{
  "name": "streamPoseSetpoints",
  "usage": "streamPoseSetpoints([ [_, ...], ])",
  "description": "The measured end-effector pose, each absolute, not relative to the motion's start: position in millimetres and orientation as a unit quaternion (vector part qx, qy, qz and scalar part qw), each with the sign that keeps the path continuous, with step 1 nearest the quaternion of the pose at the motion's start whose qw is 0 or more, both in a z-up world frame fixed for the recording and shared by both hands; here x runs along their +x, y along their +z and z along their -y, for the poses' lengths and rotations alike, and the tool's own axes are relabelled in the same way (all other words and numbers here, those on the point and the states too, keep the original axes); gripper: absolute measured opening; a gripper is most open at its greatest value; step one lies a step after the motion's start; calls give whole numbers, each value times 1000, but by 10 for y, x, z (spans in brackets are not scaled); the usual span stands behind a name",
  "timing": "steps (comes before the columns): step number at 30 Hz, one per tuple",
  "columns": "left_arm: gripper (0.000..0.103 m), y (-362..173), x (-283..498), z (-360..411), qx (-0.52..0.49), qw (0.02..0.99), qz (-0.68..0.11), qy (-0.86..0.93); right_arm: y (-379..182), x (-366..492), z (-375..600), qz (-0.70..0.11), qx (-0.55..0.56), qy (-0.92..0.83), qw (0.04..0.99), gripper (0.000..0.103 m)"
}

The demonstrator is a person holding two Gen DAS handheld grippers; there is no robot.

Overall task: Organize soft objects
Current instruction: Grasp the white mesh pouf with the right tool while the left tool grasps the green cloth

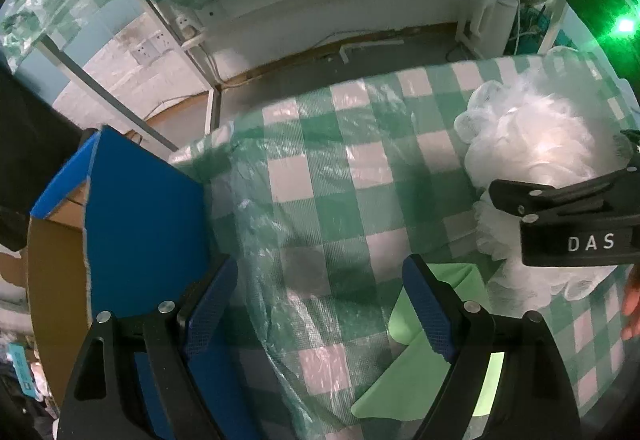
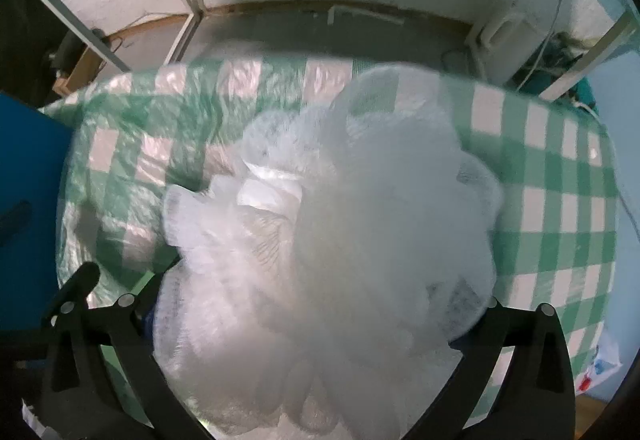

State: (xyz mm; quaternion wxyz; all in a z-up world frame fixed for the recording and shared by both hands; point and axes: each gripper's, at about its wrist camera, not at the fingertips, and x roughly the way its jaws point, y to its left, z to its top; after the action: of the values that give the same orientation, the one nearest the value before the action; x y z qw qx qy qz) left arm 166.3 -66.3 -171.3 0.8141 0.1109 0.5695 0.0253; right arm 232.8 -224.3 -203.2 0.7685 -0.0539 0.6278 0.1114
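Note:
A fluffy white mesh bath puff [image 2: 340, 232] lies on the green-and-white checked tablecloth [image 2: 552, 176] and fills the space between the jaws of my right gripper [image 2: 316, 316]. Those jaws stand wide, and the puff hides their tips. In the left wrist view the same puff [image 1: 528, 136] sits at the right, with a black finger [image 1: 532, 196] of the right gripper over it. My left gripper [image 1: 320, 268] hovers open above the cloth with nothing between its blue pads [image 1: 428, 308]. A light green cloth [image 1: 424, 380] lies under its right finger.
A blue cardboard box [image 1: 140, 200] with an open brown inside stands at the table's left edge. Clear plastic film [image 1: 272, 240] covers the tablecloth in wrinkles. Beyond the far table edge are the floor, white table legs and wall sockets. A fingertip of a person's hand [image 1: 632, 300] shows at the right.

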Motion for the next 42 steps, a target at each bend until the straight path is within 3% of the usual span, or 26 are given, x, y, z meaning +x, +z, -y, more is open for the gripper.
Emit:
streamPoseSetpoints([
  [6,86,-1784,1662,684,108,807,-580,22,-2198,2282,2331,-644,-33,115,755,101],
  [17,86,-1768,1525,830,128,804,-581,6,-2326,2118,2173,-659,-110,118,734,102],
  [23,86,-1777,1429,875,115,799,-590,-19,-2214,1994,2188,-662,-112,115,732,81],
  [28,86,-1799,1379,986,117,794,-595,-45,-2157,1794,2328,-661,-96,107,736,78],
  [36,86,-1833,1346,1152,79,785,-609,-86,-2059,1487,2658,-667,-82,81,736,78],
  [42,86,-1908,1338,1308,79,777,-618,-93,-2065,1404,2809,-671,-69,83,734,91],
])
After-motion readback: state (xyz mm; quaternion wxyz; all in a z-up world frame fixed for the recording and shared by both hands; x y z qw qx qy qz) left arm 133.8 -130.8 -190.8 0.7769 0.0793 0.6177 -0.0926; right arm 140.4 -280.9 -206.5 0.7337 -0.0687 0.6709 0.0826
